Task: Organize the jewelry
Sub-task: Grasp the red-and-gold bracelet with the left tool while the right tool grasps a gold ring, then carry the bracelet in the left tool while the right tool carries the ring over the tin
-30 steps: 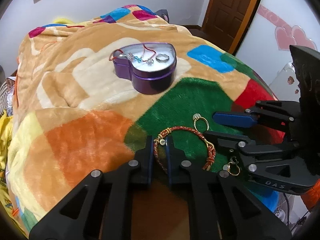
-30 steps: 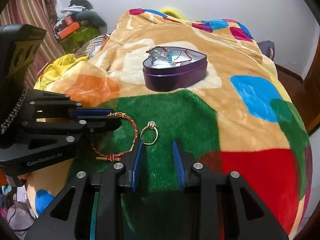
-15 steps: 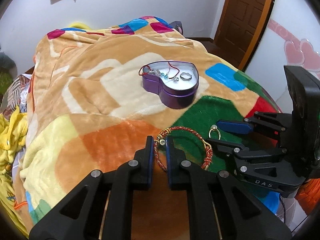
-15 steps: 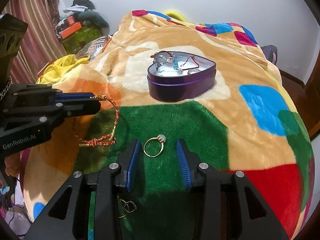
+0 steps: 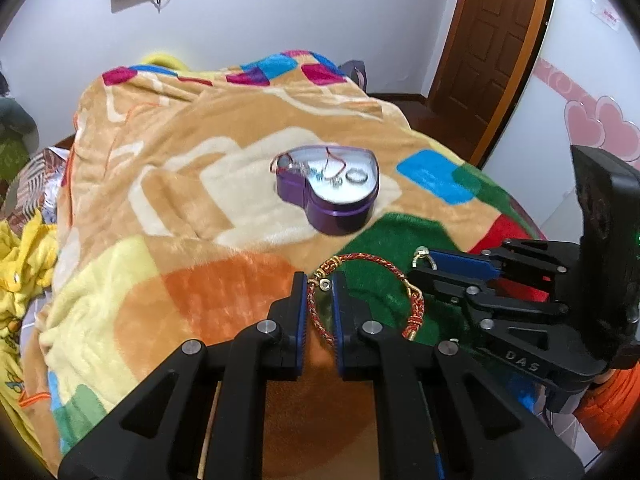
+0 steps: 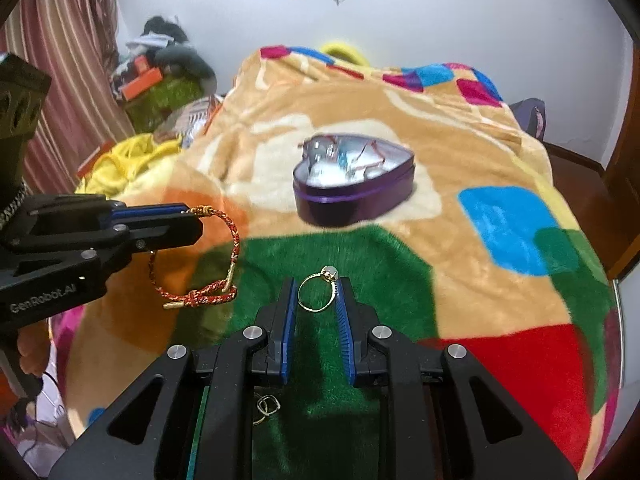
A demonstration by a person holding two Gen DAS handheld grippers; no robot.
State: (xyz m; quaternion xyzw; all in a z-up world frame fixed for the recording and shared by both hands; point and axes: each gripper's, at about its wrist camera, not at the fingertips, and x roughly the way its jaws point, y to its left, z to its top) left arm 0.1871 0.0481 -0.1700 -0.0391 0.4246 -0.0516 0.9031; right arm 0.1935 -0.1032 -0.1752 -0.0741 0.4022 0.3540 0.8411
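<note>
My left gripper [image 5: 320, 284] is shut on a red-and-gold braided bracelet [image 5: 376, 268] and holds it off the blanket; it hangs from the fingers in the right wrist view [image 6: 212, 264]. My right gripper [image 6: 318, 294] is shut on a gold ring with a pale stone [image 6: 318, 292], lifted above the green patch; the ring also shows in the left wrist view [image 5: 423, 254]. A purple heart-shaped tin [image 5: 332, 192] sits open on the blanket ahead [image 6: 352, 188], holding a red cord, a silver ring and small pieces.
A colourful plush blanket [image 5: 180, 208] covers the bed. A small gold clasp piece [image 6: 266, 406] lies on the green patch under my right gripper. Yellow cloth and clutter [image 6: 132, 152] lie off the bed's left side. A brown door [image 5: 492, 40] stands at far right.
My right gripper has closed on the gold ring and lifted it off the blanket. Both grippers have risen and drawn back, the left still carrying the bracelet.
</note>
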